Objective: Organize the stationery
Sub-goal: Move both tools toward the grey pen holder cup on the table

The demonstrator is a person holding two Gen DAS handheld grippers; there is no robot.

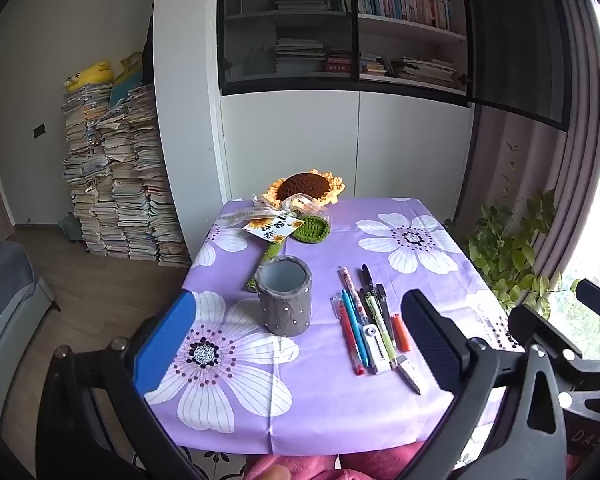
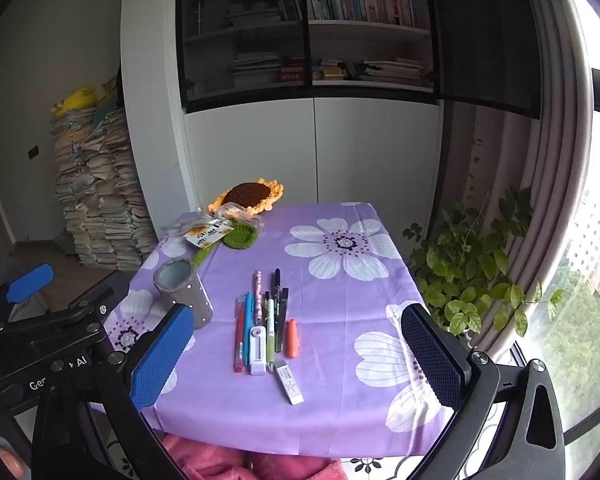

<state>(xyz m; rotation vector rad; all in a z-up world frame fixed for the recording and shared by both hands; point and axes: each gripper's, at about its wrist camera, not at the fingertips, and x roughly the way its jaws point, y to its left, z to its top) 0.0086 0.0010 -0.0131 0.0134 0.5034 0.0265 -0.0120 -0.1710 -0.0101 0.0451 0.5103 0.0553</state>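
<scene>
Two grippers hover at the near table edge, both spread wide and empty: the left gripper [image 1: 300, 344] faces the cup, the right gripper [image 2: 300, 352] faces the pens. Nearest on the purple cloth [image 1: 320, 412] lies a small white eraser [image 2: 290, 385], light and blocky, probably best pinched across its short sides. Just beyond it sits the row of pens [image 1: 362, 320], thin, stiff, smooth and likely to roll; I would take one at mid-barrel, across its width. A stubby orange piece [image 1: 401, 332] lies at the right of the row. Left of the pens stands the grey cup [image 1: 285, 300], upright, light-looking, probably easy to tip. Farthest back rests a crocheted sunflower [image 1: 304, 188].
</scene>
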